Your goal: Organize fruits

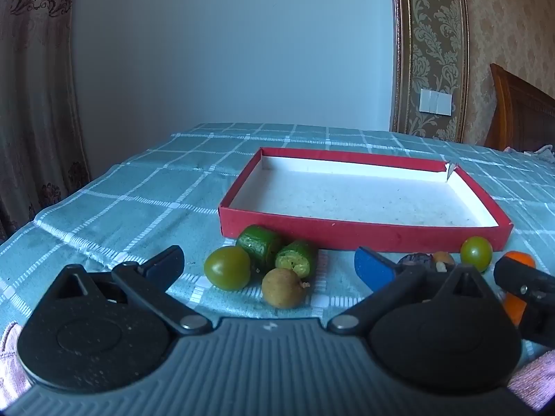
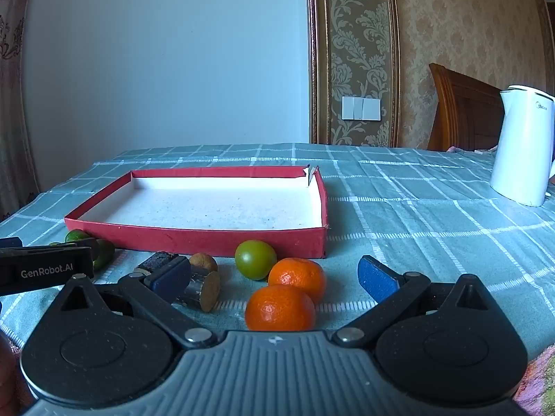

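While both sets of jaws stand wide apart and hold nothing, the left gripper [image 1: 269, 263] has a green tomato [image 1: 227, 267], two cucumber pieces [image 1: 277, 249] and a brown fruit [image 1: 281, 288] lying between its fingers, just short of the red box [image 1: 364, 234] ahead. Between the right gripper [image 2: 274, 277] fingers lie two oranges [image 2: 281, 308], touching, with another green tomato [image 2: 255, 260] just beyond
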